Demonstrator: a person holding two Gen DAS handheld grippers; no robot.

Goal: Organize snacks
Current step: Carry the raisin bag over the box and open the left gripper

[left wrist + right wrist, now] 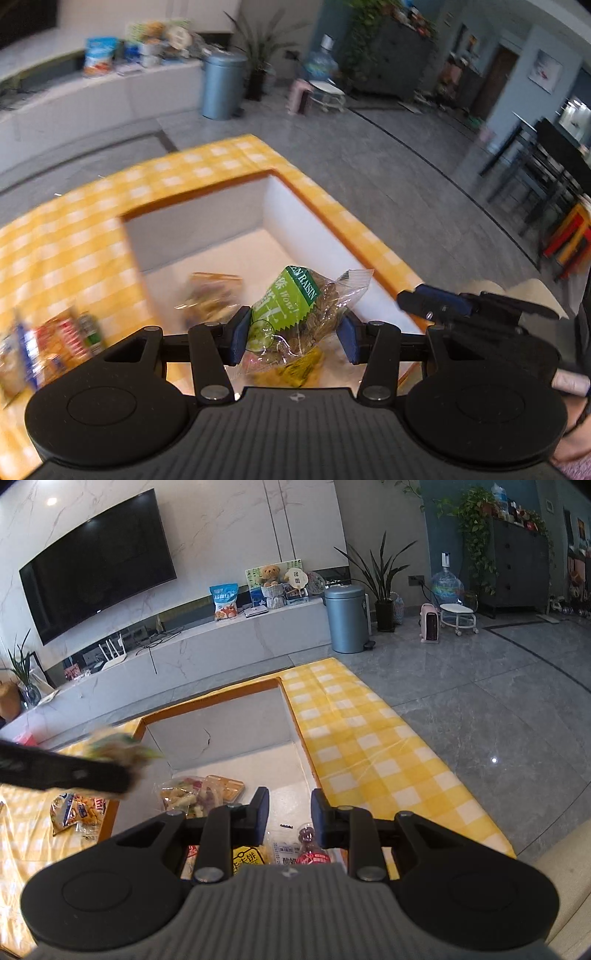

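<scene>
The left gripper [295,338] is clamped on the raisin packet [295,306], held over the box [303,206], long axis pointing away. The right gripper [289,814], nearly closed and empty, hangs above the box too.

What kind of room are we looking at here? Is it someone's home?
Most likely a home living room. A large wall-mounted television hangs above a long low media cabinet, potted plants stand on the tiled floor, and snack packets lie on a yellow checked tablecloth.

Glossy clear plastic raisin pkt [295,314], matt checked cloth [369,746], polished stone floor [480,672]
</scene>
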